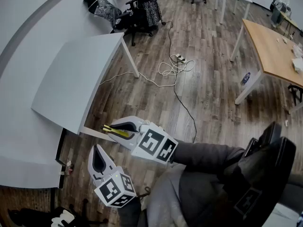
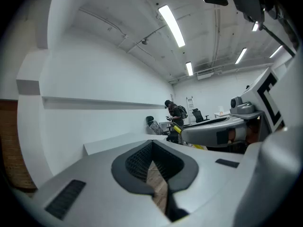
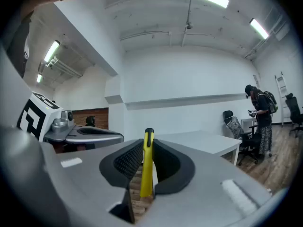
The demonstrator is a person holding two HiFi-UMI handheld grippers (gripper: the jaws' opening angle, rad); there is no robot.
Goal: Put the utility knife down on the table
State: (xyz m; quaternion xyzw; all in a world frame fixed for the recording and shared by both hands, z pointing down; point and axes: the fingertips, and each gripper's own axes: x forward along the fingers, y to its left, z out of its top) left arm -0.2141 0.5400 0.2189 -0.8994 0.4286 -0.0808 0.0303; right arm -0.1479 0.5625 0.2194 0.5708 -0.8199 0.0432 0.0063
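A yellow utility knife (image 1: 115,131) with a black end is clamped in my right gripper (image 1: 116,128), just off the near corner of the white table (image 1: 80,79). In the right gripper view the knife (image 3: 147,164) stands on edge between the dark pads, its black tip poking out past them, with the white table (image 3: 208,140) ahead and to the right. My left gripper (image 1: 97,159) sits lower and nearer to me, over the wood floor. Its jaws are shut with nothing between them (image 2: 154,169). From the left gripper view, the right gripper (image 2: 222,131) shows on the right.
A white cable and power strip (image 1: 176,60) lie on the wood floor beyond the table. A wooden-topped table (image 1: 274,51) stands at the right. A person (image 1: 147,4) and office chairs are at the far end. A dark chair (image 1: 265,164) is close on my right.
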